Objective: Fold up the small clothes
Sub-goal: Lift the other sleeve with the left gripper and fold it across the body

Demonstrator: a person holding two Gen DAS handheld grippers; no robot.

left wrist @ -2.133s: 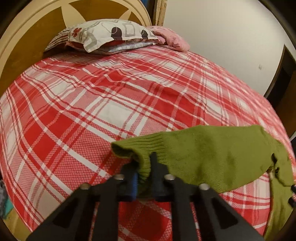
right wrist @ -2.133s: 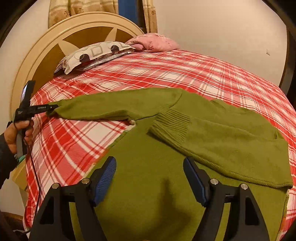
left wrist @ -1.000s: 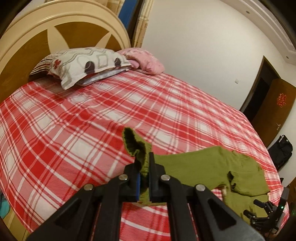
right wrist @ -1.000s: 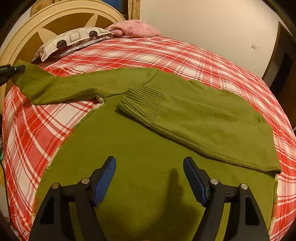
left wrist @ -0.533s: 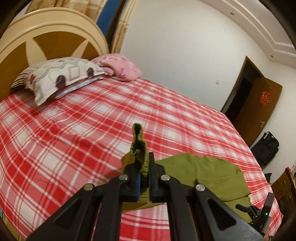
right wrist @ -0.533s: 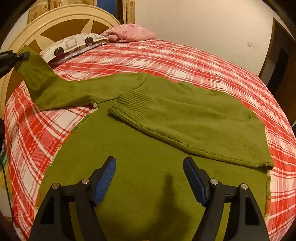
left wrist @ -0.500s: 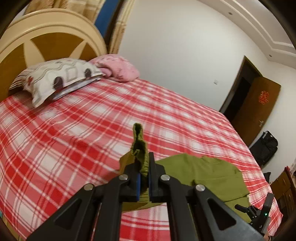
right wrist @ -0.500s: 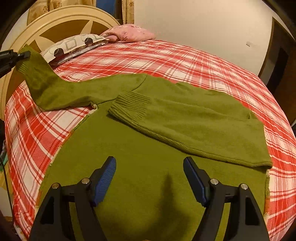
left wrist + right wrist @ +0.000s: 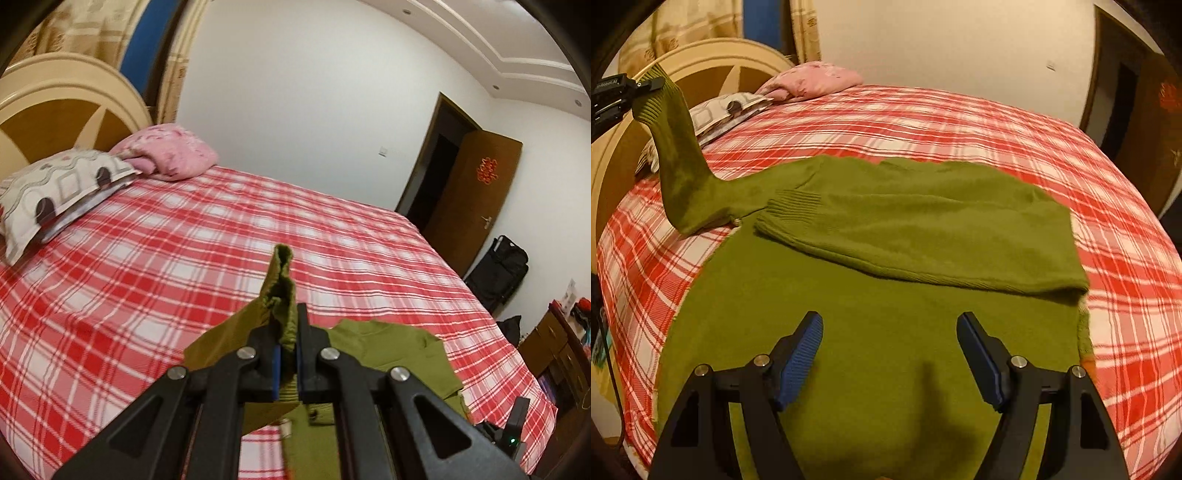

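While the left tool (image 9: 287, 363) stays clamped on the olive-green knit sweater's ribbed cuff (image 9: 652, 99), that sleeve now rises off the red plaid bed (image 9: 960, 122); right tool (image 9: 889, 356) hovers wide, empty.

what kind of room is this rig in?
A home bedroom, almost certainly. A large bed with a red plaid sheet and a rounded headboard fills the view, pillows lie at its head, and a wooden door stands open at the far wall. A green sweater is spread on the bed.
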